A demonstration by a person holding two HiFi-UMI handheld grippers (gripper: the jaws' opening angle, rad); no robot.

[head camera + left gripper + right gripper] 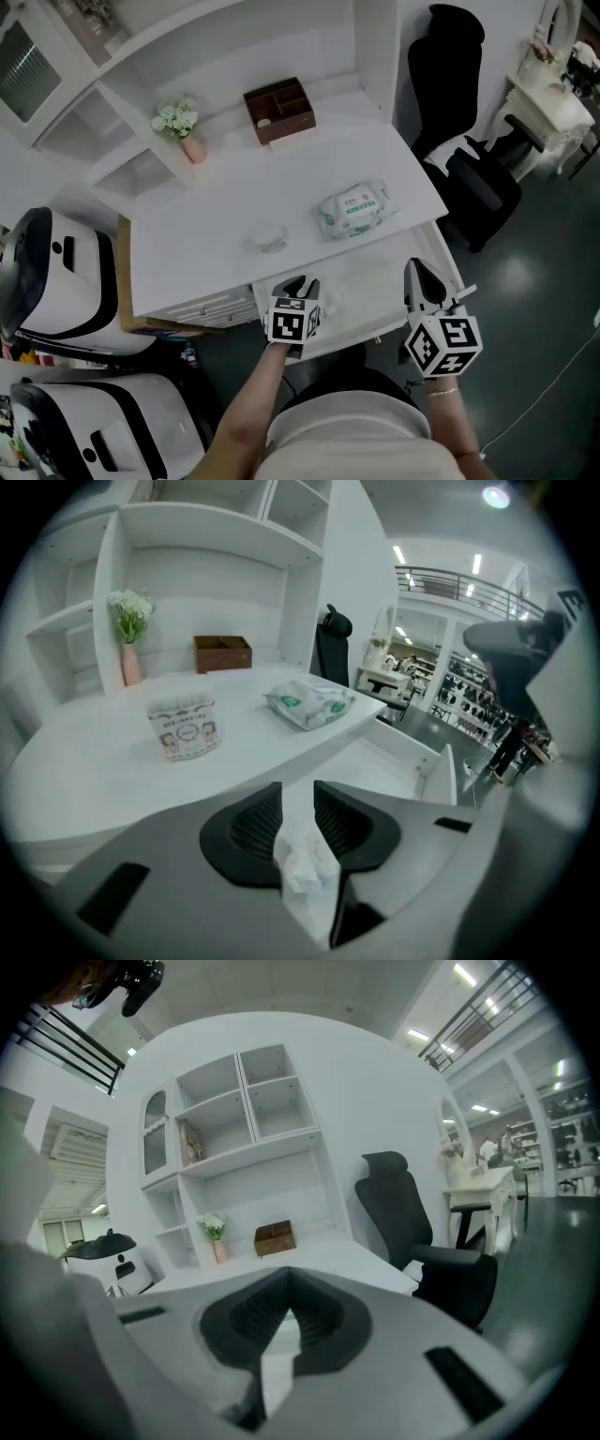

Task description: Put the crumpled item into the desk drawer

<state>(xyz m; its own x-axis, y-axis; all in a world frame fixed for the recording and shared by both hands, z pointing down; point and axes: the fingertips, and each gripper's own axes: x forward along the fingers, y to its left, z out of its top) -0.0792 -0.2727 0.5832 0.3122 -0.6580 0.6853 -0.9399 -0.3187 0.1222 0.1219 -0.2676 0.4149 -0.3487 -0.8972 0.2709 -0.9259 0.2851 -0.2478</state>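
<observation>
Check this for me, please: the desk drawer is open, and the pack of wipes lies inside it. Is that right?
Not fully. The drawer is open, but the pack of wipes lies on the desk top, behind the drawer, not inside it. The head view shows this.

White shelving unit [103,84] at rear; black office chair [459,141] and white dressing table [548,117] on dark glossy floor [544,281]; strip lights [476,564] overhead.
</observation>
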